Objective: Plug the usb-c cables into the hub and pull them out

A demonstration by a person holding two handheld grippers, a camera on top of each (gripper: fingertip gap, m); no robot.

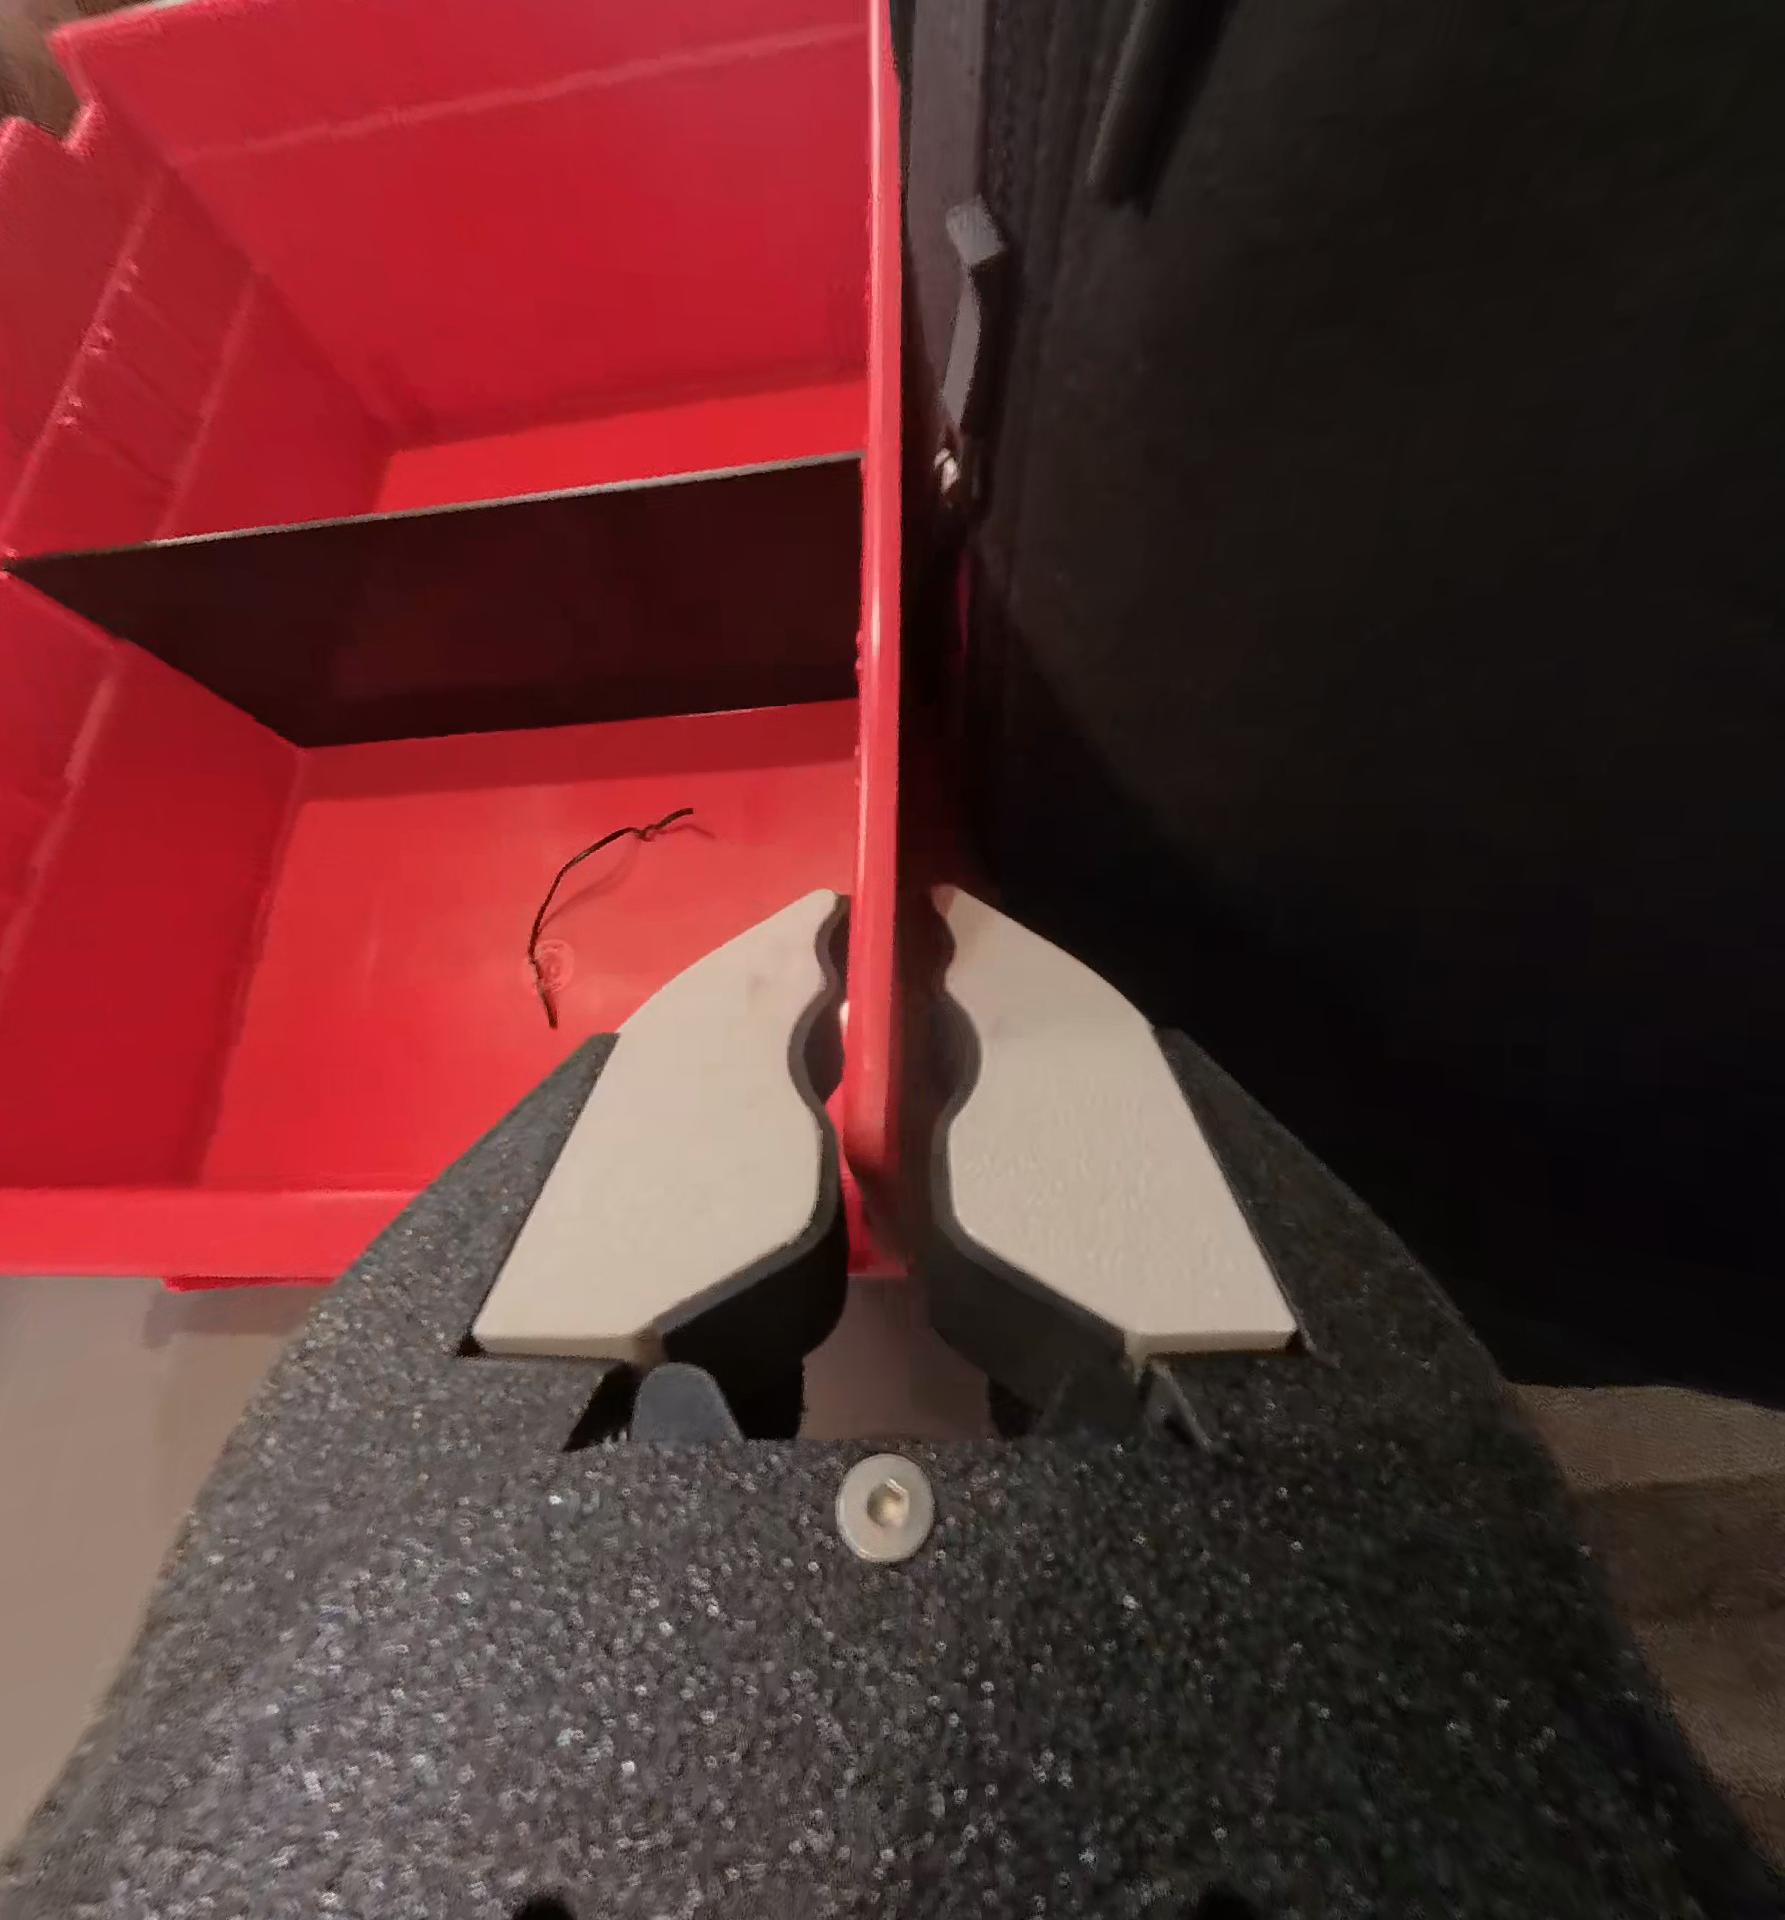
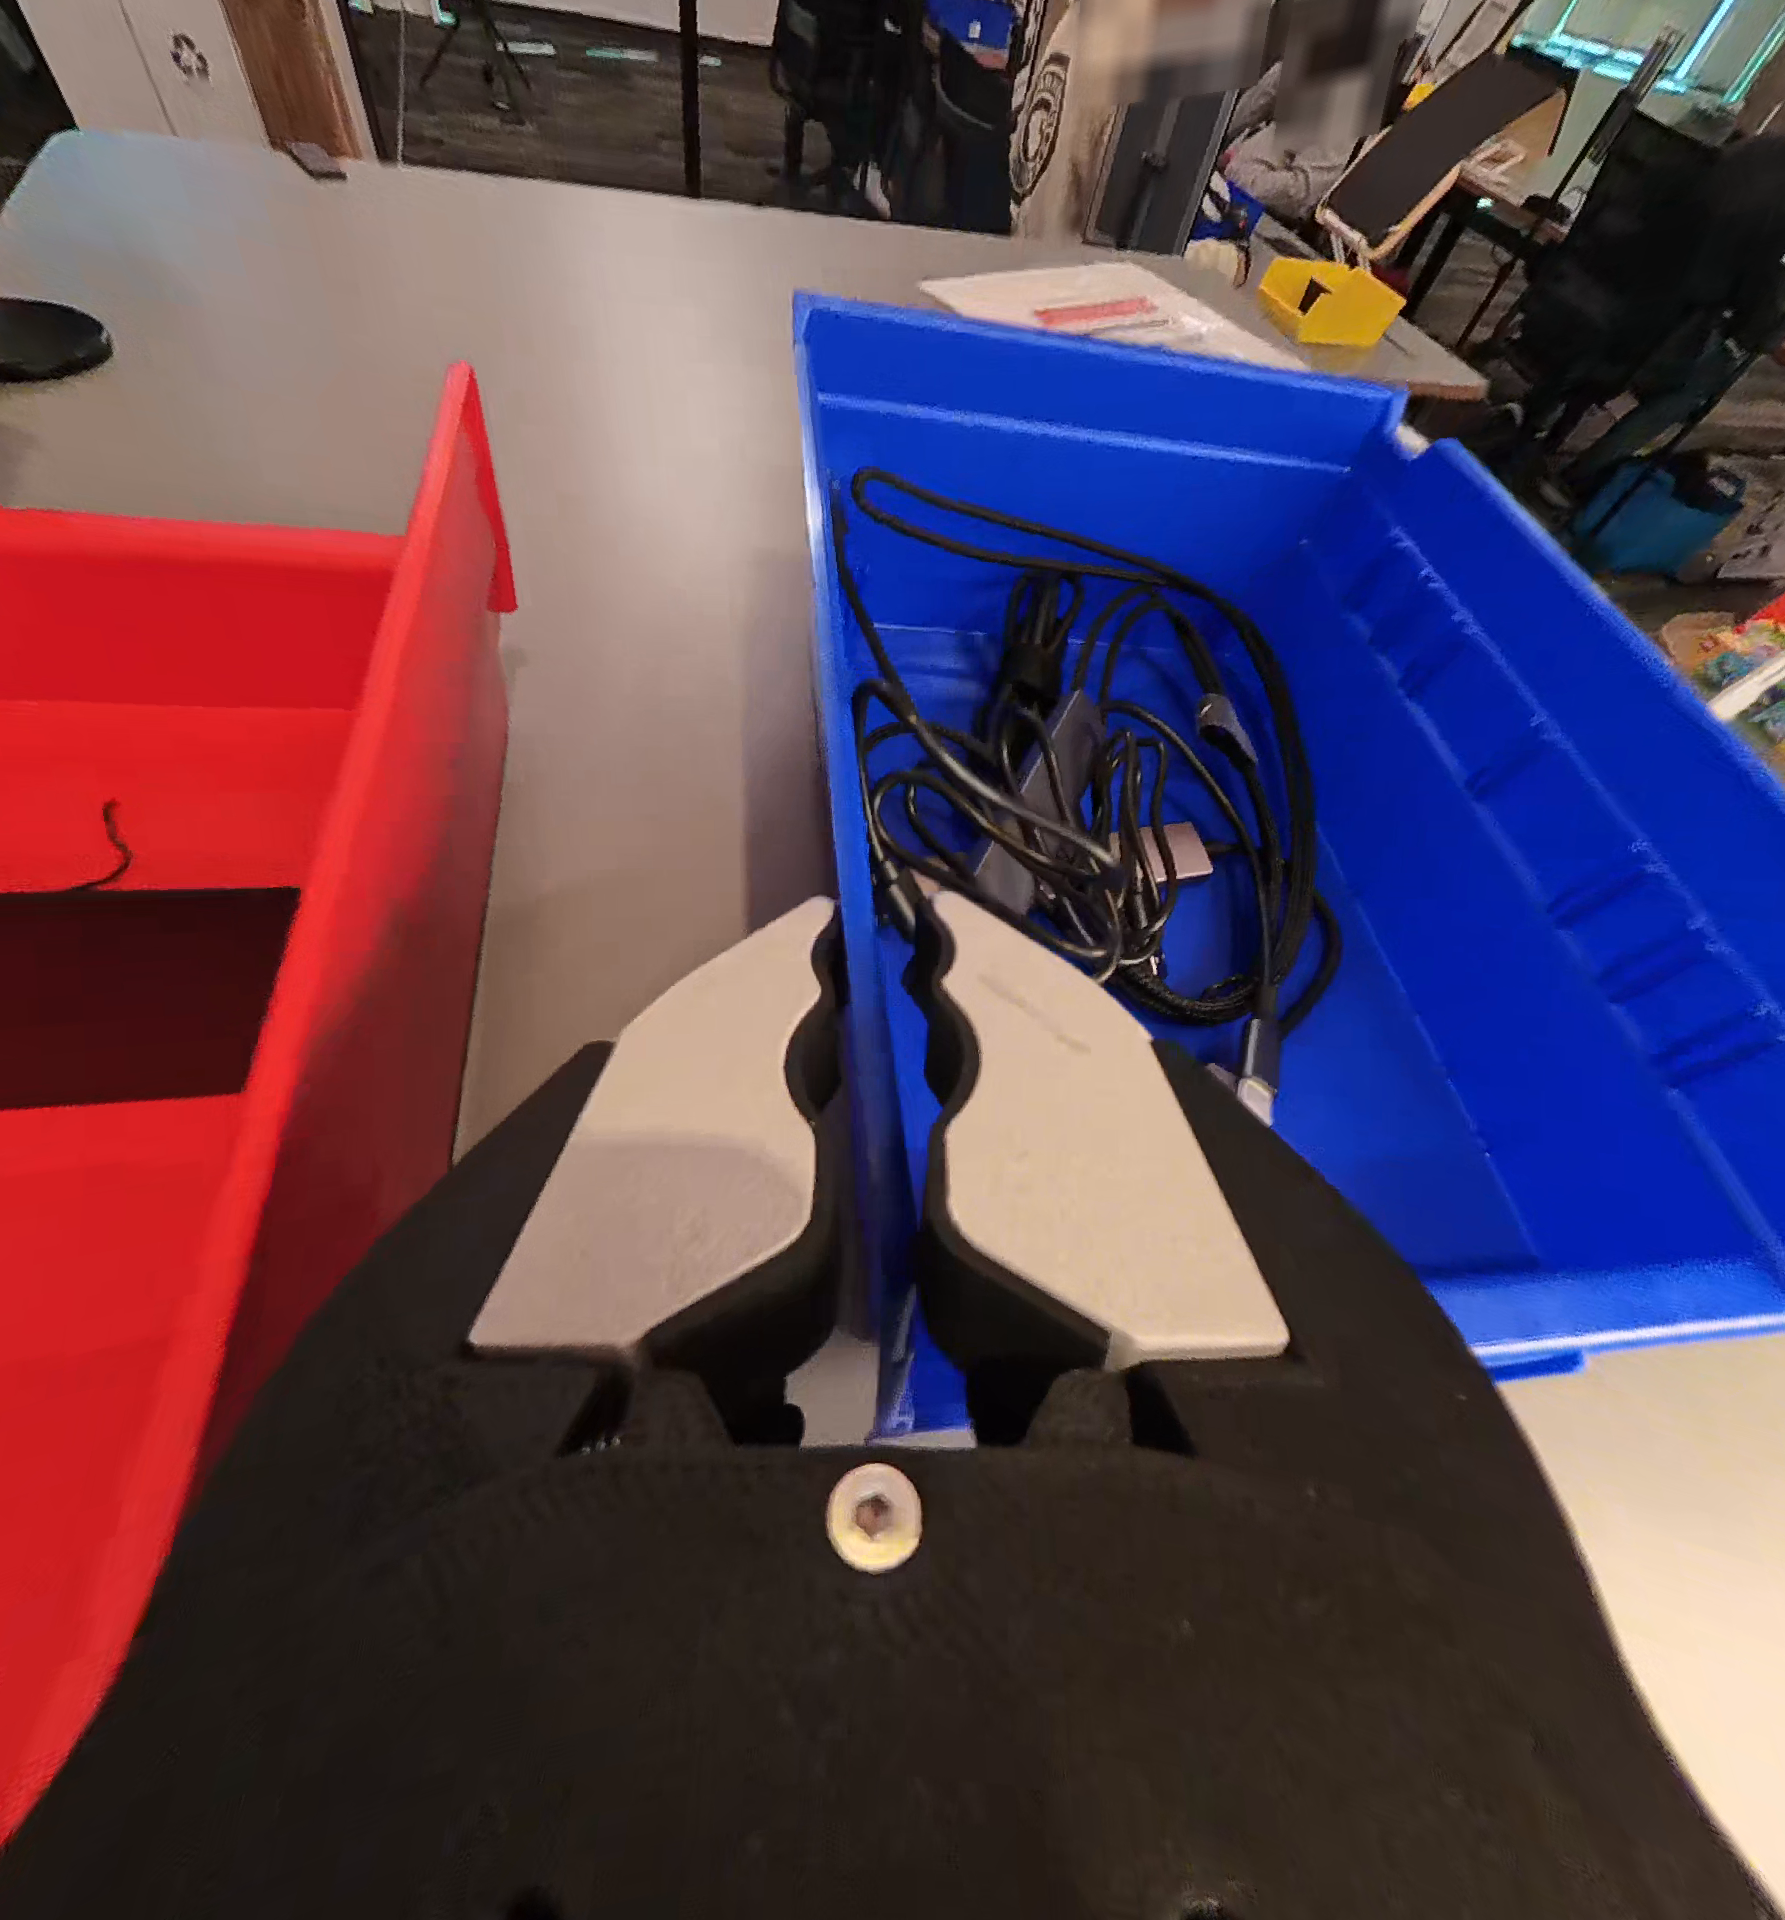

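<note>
My left gripper is shut on the right side wall of a red bin, one finger inside and one outside. The red bin holds a black divider and a thin black twist of wire. My right gripper is shut on the left side wall of a blue bin. In the blue bin lies a tangle of black USB-C cables around a grey hub. A silver-grey plug lies near my right finger.
Both bins stand on a grey table, red bin left of the blue one with a gap between. Papers and a yellow box lie at the far edge. A dark shape fills the right of the left wrist view.
</note>
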